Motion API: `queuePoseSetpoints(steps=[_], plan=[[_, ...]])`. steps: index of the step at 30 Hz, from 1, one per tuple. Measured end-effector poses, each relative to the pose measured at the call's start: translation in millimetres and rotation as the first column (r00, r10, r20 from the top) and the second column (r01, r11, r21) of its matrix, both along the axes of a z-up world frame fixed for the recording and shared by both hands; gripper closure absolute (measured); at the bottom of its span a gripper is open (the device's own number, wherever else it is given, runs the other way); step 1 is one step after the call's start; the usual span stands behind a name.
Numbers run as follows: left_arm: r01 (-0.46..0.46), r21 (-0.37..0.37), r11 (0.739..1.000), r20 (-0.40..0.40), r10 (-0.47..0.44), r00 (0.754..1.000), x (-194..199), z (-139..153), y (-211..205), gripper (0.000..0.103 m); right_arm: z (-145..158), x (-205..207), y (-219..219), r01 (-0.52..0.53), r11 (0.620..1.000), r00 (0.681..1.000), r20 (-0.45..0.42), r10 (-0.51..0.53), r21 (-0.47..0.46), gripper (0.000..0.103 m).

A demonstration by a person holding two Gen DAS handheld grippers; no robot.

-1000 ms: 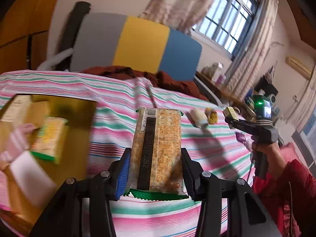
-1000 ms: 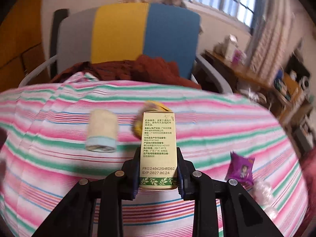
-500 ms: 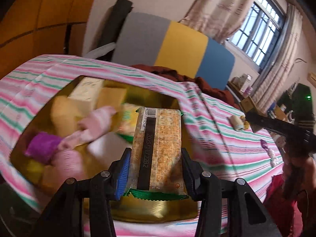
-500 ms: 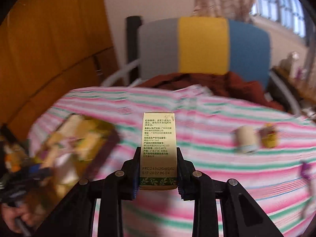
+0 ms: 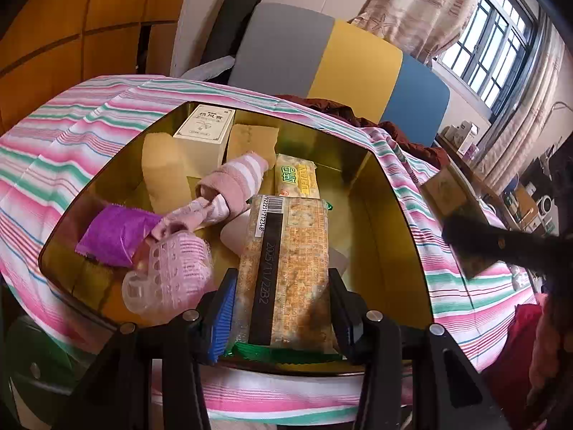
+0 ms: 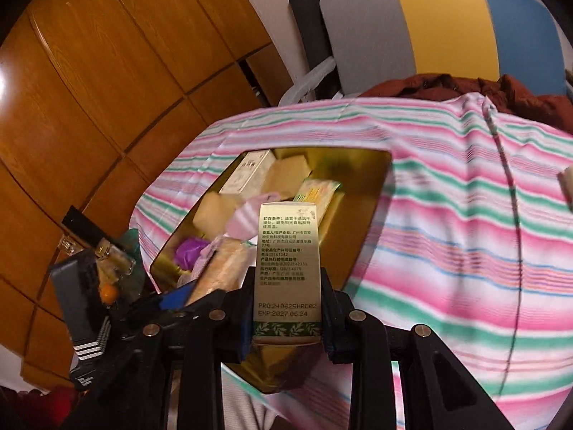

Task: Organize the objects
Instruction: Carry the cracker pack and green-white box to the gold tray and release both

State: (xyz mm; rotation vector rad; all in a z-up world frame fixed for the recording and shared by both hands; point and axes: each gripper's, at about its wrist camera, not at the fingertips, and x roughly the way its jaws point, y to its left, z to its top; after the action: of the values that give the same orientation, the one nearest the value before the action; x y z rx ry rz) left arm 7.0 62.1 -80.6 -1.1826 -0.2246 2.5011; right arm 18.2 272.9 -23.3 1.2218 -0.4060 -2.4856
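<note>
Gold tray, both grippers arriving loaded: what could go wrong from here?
1. The gold tray is already crowded; the cracker pack in the left gripper may land on the pink sock or the blister pack and sit unstable.
2. The right gripper, shut on the slim box, comes in close beside the left; they could collide.
</note>
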Motion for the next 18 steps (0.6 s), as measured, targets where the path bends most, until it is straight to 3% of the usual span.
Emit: queuePoseSetpoints(steps=[4,8,12,15,18], plan=[[-0.015,-0.036,0.999,-0.006,0.015,1.000,-6,-1,0,0.055,-3,5,-18,-0.028,1.000,1.000,0.014,0.028,0.007,0.073],[-0.017,-0.041,0.999,0.003,0.017,1.000,-14,-3,-3,0.055,-10,7,-34,-0.022,0.997,1.000,0.006,0.022,0.074,0.073],[-0.009,-0.031,0.999,0.021,0.010,1.000,-11,-2,-7,0.053,-17,3,-42,-0.009,0.997,1.000,0.027,0.007,0.077,0.072],[-0.039,-0.015,0.999,-0.010,0.039,0.999,-4,9,-16,0.047,-16,5,-45,-0.014,0.998,1.000,0.026,0.012,0.067,0.065],[-0.086,0.011,0.996,-0.049,0.086,0.995,0,22,-28,0.047,-13,10,-43,-0.012,0.997,1.000,0.007,0.011,0.076,0.065]])
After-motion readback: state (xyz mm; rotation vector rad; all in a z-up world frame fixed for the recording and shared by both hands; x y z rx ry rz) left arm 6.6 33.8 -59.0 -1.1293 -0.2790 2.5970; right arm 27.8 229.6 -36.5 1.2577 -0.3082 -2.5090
